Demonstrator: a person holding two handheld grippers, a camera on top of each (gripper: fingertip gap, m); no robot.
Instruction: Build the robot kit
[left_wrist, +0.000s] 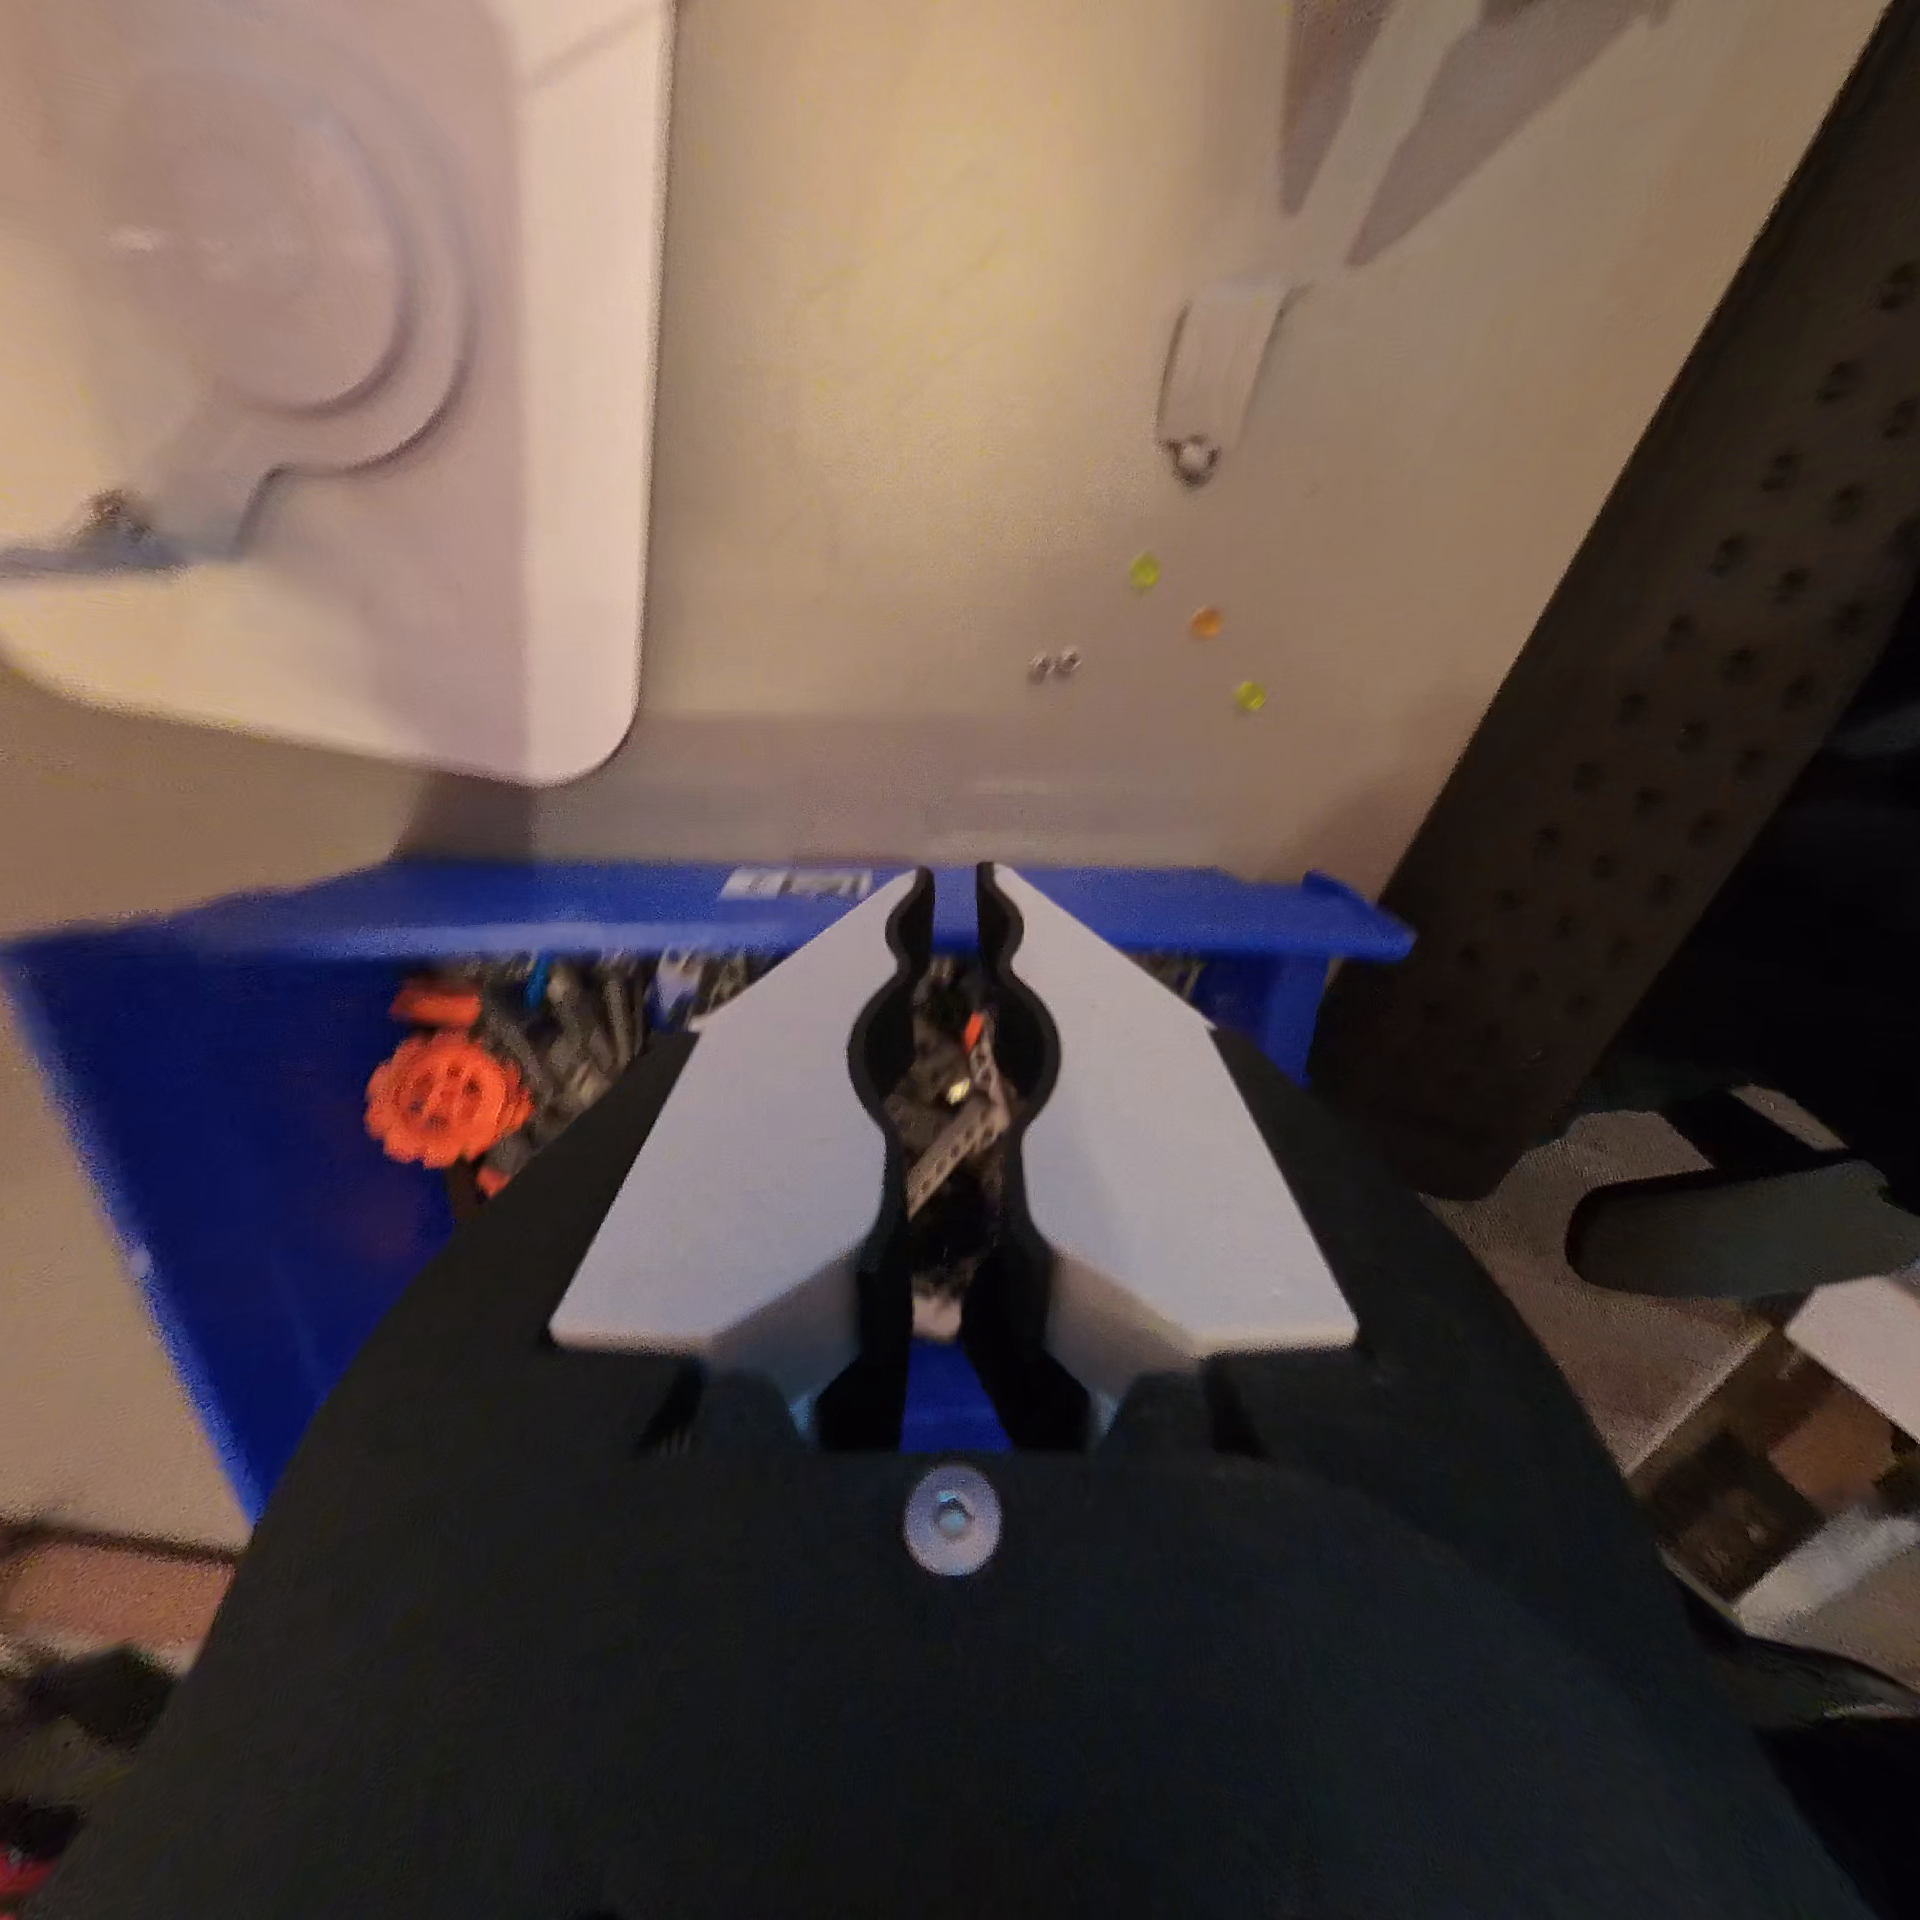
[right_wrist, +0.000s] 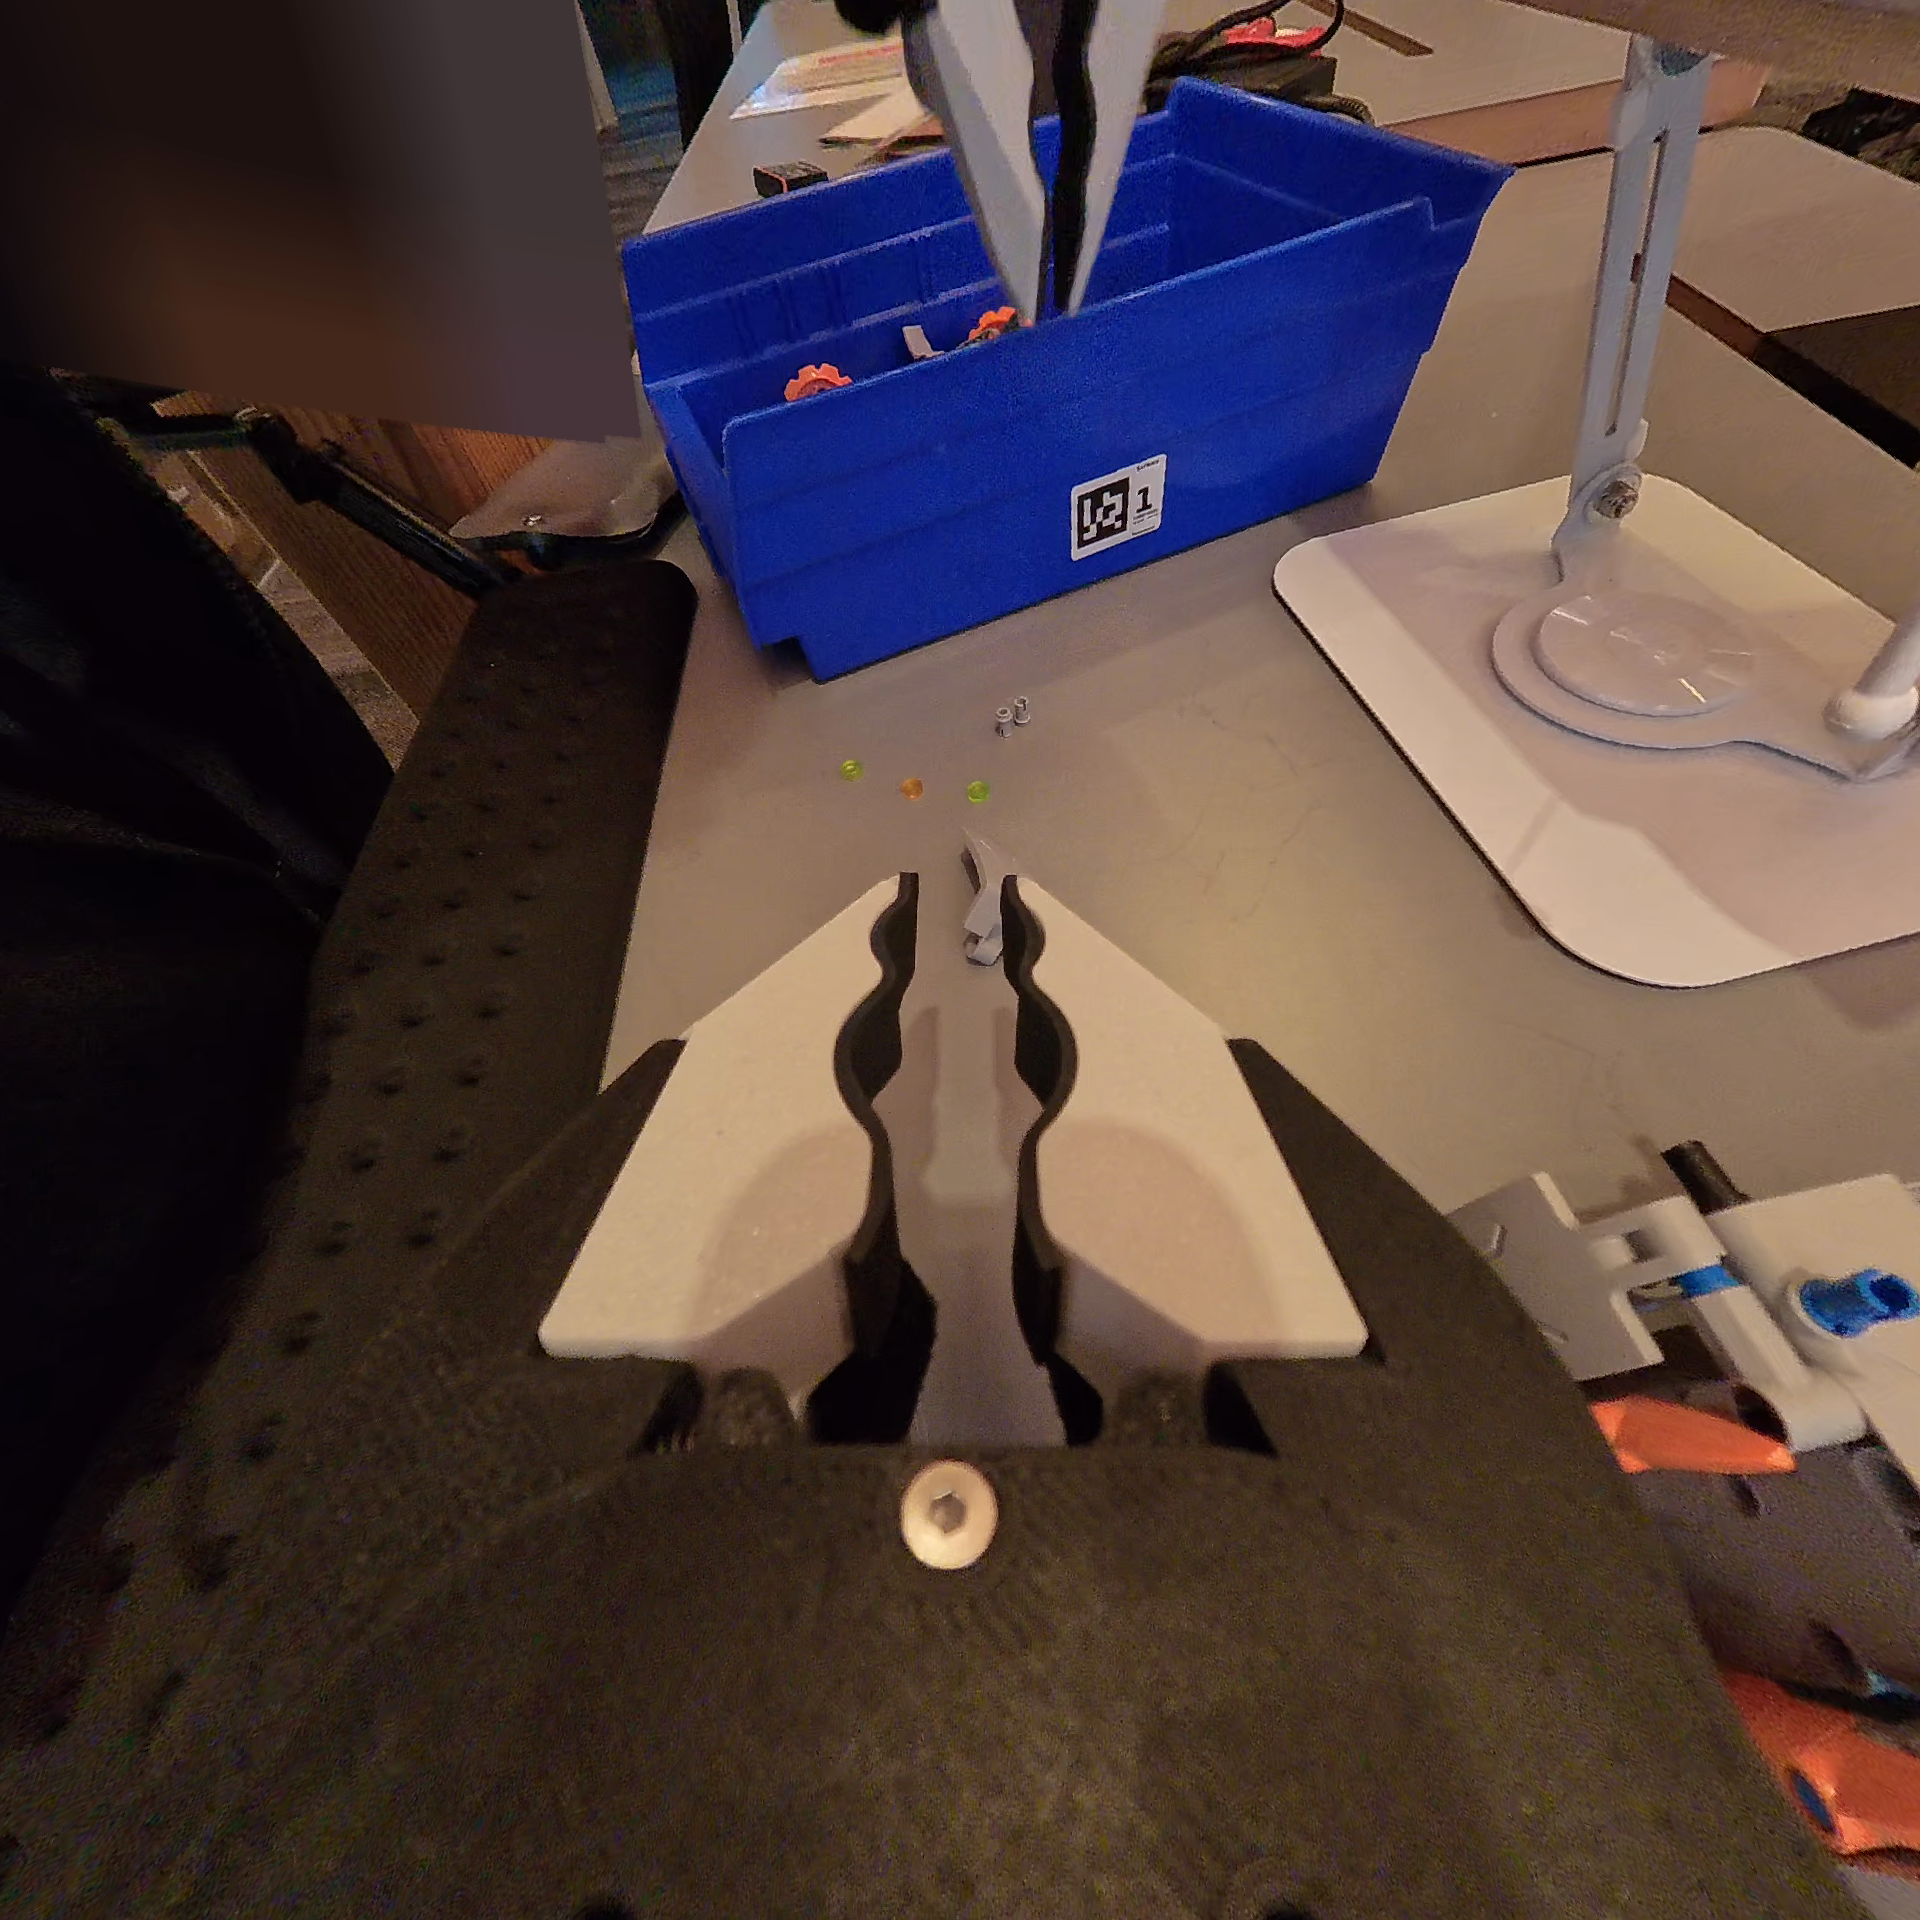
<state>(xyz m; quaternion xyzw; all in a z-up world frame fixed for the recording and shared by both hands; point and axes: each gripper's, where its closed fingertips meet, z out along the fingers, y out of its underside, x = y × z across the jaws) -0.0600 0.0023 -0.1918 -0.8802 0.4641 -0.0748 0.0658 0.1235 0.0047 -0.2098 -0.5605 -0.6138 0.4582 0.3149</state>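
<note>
My left gripper (left_wrist: 954, 883) hangs tip-down over the deep blue plastic bin (left_wrist: 208, 1091), its fingers nearly pressed together with only a thin slit between the tips and nothing that I can see caught there. In my right view it (right_wrist: 1049, 296) dips just inside the bin's front compartment, which I judge puts it in reach of the jumble of grey and black building parts (left_wrist: 940, 1122) below. An orange toothed plastic wheel (left_wrist: 442, 1096) lies in that heap, off to one side of my fingers. The left view is blurred, so finer parts cannot be told apart.

My right gripper (right_wrist: 961, 883) is low over the grey tabletop (right_wrist: 1247, 883), jaws spread a little and holding nothing. A small pale grey curved plastic piece (right_wrist: 977, 904) lies on the table between the tips, close against the right-hand finger; whether it touches I cannot tell.

Beyond it lie three tiny round studs, two green and one orange (right_wrist: 912, 788), and two small grey pins (right_wrist: 1010, 715), all well short of the bin's front wall. The white flat stand base (right_wrist: 1455, 810) with its upright arm crowds one side, and a black perforated plate (right_wrist: 499, 831) borders the other.
</note>
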